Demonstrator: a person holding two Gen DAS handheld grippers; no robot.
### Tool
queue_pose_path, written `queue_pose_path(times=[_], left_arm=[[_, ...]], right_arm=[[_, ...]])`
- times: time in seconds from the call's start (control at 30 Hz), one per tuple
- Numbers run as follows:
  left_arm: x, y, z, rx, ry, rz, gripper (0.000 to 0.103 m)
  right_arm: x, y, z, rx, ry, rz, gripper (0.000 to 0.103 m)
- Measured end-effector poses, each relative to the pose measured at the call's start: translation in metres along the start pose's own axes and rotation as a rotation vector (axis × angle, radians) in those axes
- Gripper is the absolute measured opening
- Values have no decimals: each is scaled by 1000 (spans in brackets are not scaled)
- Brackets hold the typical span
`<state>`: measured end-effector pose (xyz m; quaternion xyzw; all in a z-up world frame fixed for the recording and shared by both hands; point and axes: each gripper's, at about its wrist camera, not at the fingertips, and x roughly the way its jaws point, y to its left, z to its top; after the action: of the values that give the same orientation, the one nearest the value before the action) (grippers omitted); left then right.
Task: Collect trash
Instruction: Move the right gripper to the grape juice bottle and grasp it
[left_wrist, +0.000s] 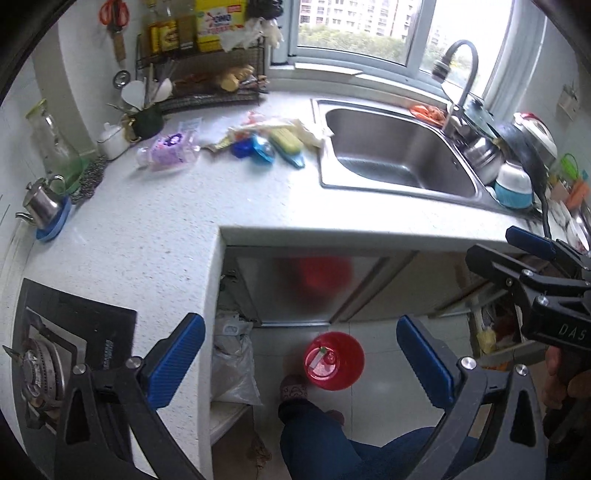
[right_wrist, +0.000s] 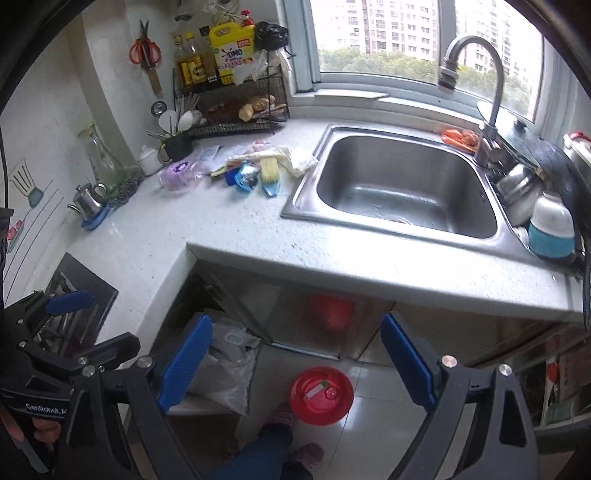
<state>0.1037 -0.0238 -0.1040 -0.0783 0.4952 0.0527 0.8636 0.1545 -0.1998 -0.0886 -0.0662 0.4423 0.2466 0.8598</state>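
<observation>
A heap of trash (left_wrist: 266, 142) lies on the white counter left of the sink: blue and yellow wrappers, crumpled white plastic and a purple clear packet (left_wrist: 168, 151). It also shows in the right wrist view (right_wrist: 258, 168). A red bin (left_wrist: 333, 360) stands on the floor below the counter, with a few scraps inside; the right wrist view shows it too (right_wrist: 320, 395). My left gripper (left_wrist: 301, 358) is open and empty, held above the floor before the counter corner. My right gripper (right_wrist: 295, 363) is open and empty beside it, also seen at the right edge of the left wrist view (left_wrist: 513, 245).
A steel sink (right_wrist: 303, 199) with a curved faucet (right_wrist: 491, 85) sits right of the trash. Pots and bowls (right_wrist: 539, 206) crowd its right side. A wire rack (right_wrist: 236, 103) with bottles stands at the back. A gas hob (left_wrist: 48, 354) lies at left. A grey bag (left_wrist: 232, 362) sits under the counter.
</observation>
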Motion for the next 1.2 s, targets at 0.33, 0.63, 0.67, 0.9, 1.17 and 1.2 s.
queue_pose_path(times=[0.33,0.63,0.67,0.9,1.17,1.2], left_arm=[[-2,70,54,-100,-29,92,103],[17,157,122,-156,-30,119,103],[19,166,129,-162,-35,116,103],[48,231,156,-239,-11,142,103],[96,285,166,-318,66,167,103],[102,290,166,-325,75,168,103]], right_arm=[[31,47,70,-120,-23,78,92],[93,102,152,-223,-9,144,92],[100,108,161,-237,-2,147,92],[154,153,205,-365,57,189,92],[225,199,235,-500,164,228,92],[234,205,236,-519,179,239,92]])
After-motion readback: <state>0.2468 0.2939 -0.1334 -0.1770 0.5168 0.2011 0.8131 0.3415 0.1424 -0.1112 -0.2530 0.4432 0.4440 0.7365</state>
